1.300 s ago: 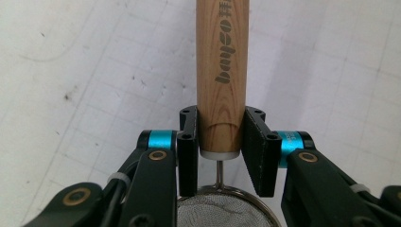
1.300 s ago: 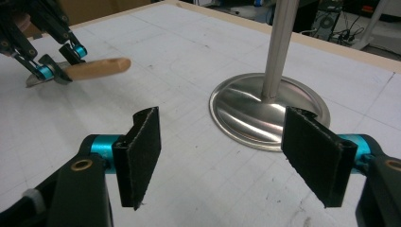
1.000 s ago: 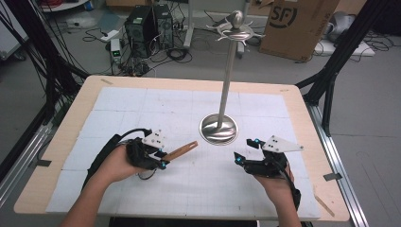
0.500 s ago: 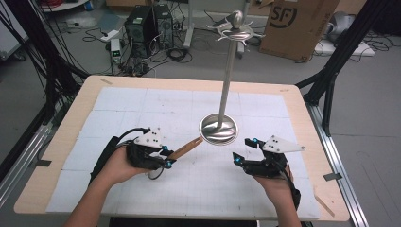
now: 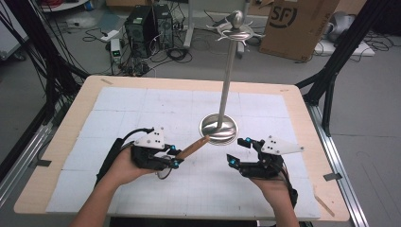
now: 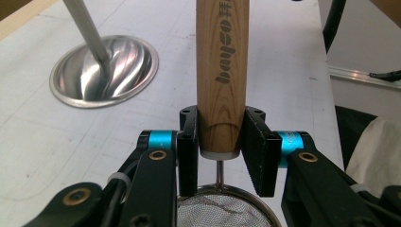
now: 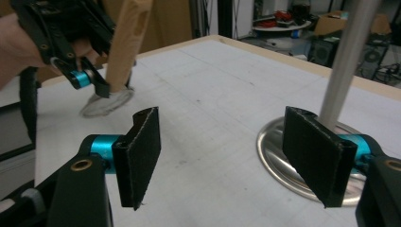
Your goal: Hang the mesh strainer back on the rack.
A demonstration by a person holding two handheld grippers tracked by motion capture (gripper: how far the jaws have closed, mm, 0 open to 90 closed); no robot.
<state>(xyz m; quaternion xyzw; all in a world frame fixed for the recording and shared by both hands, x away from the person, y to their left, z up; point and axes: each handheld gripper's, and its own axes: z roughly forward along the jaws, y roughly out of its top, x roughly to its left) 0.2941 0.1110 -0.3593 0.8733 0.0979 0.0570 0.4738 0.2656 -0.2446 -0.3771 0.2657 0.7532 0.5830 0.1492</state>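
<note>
My left gripper is shut on the wooden handle of a small mesh strainer, near where the handle meets the wire. The handle points toward the metal stand's round base. The strainer's mesh bowl sits low between the jaws, close to the table. A tall steel pole rises from the base to a hooked top. My right gripper is open and empty, just right of the base, facing the strainer held by the other gripper.
The white gridded mat covers the wooden table. Behind the table stand computer towers, cables and a cardboard box. Black frame legs flank the table's right side.
My left gripper has carried the strainer to the right, bringing the handle's tip up to the stand's base. The right gripper has stayed in place, open.
</note>
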